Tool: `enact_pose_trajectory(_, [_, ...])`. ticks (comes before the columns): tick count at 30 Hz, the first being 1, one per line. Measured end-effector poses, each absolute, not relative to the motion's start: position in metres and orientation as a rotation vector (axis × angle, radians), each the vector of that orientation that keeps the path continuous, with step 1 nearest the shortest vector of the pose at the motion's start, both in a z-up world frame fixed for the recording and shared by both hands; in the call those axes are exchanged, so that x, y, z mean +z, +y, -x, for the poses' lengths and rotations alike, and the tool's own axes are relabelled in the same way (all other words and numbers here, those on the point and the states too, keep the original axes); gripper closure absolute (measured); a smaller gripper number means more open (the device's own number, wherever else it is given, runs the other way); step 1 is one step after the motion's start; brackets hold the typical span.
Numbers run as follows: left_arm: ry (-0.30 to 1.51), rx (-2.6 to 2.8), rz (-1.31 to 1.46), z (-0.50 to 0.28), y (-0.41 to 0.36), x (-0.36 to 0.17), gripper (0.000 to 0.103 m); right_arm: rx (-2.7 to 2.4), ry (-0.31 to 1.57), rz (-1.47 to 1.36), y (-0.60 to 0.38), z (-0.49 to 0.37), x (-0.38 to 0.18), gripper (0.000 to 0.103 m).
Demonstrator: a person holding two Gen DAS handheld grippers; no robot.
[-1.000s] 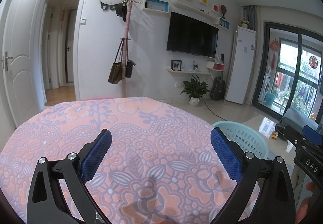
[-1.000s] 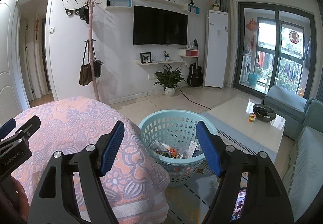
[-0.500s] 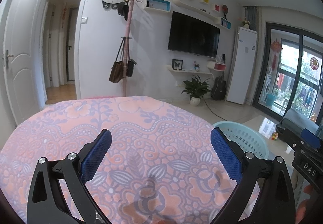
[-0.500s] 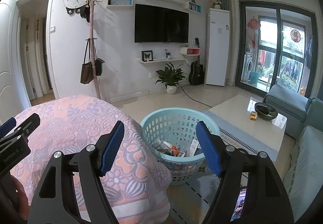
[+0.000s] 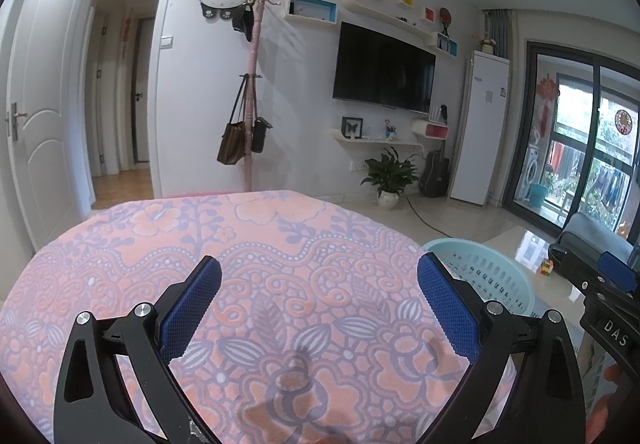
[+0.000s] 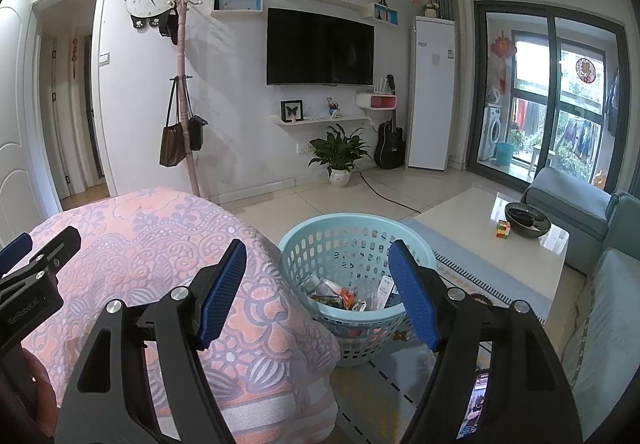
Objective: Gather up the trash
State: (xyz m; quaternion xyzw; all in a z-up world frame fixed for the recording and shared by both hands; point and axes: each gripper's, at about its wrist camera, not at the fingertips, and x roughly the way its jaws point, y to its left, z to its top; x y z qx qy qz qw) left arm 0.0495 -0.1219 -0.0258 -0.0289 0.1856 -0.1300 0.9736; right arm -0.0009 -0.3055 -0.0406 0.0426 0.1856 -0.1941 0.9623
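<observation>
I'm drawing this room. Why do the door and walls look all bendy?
Left wrist view: the fisheye lens bows the white door near the edge. Right wrist view: the glass door frame curves too, with dark rounded corners; daylight glares off the coffee table.

A pink floral cloth [image 5: 256, 252] covers the table; a coat rack [image 6: 185, 92] stands beside the television [image 6: 320, 48].

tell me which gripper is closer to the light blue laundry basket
Right. The right gripper hangs open by the light blue laundry basket, framing its rim. The left gripper is open over the floral-covered table, the basket off to its right.
</observation>
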Motion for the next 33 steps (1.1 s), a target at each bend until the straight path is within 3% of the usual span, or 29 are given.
enact_pose_trajectory(33, [0.329, -0.15, -0.036, -0.017, -0.099, 0.013, 0.008, -0.42, 0.38, -0.063, -0.289, 0.02, -0.021, 0.033])
